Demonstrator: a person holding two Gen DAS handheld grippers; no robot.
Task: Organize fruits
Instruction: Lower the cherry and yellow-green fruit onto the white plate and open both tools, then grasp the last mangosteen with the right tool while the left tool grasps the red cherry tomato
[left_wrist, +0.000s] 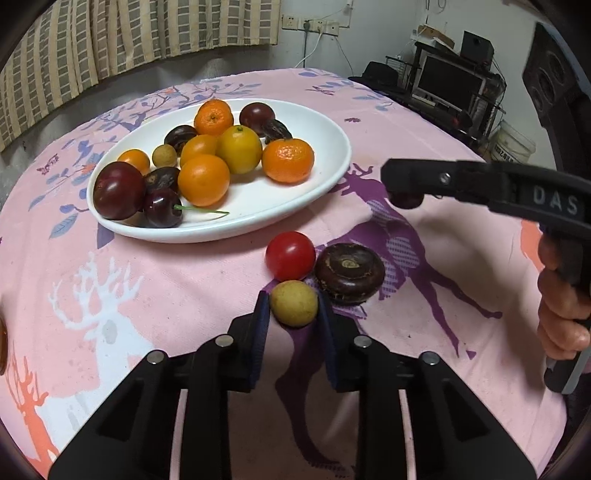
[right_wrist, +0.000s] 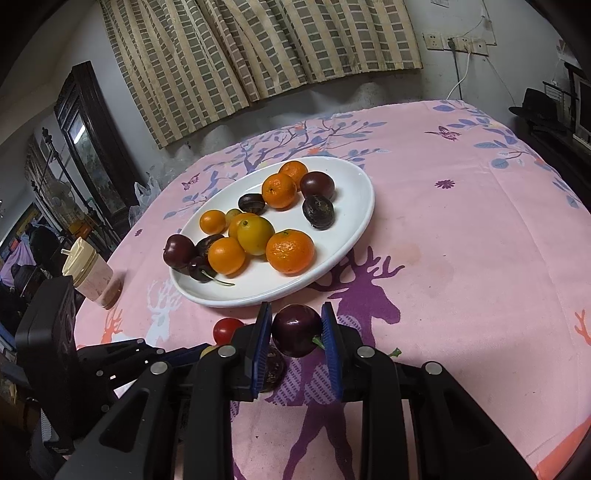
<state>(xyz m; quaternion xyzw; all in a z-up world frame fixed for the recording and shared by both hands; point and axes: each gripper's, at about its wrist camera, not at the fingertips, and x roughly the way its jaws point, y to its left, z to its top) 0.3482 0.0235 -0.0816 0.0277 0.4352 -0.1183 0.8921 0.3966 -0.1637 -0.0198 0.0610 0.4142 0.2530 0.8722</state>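
Round surface (left_wrist: 184, 295) under a pink cloth printed with deer and leaves. Big white oval plate (left_wrist: 314, 177) toward the far side, loaded: several oranges, one yellow citrus (left_wrist: 239, 149), dark plums, a few dark brown fruits, a small tan fruit, a cherry with green stem (left_wrist: 162, 208) at the near-left rim. Lidded jar (right_wrist: 92, 273) sits on the surface left of the plate, apart from it.

Off the plate, near side, three fruits in a tight cluster on the cloth: flat dark brown fruit (left_wrist: 349, 273), red tomato (left_wrist: 290, 256) just left of it, small tan fruit (left_wrist: 293, 308) just in front of both.

Left claw (left_wrist: 293, 321) closed onto the small tan fruit, both blue pads against its sides; the fruit appears to rest on the cloth.

Right claw (right_wrist: 296, 330) clamped on a dark cherry (right_wrist: 296, 330), pads touching both sides, green stem sticking out at the right pad. Cherry is off the cloth, near the plate's front rim. In the left view a hand (left_wrist: 561, 295) grips that claw's handle at the right edge.
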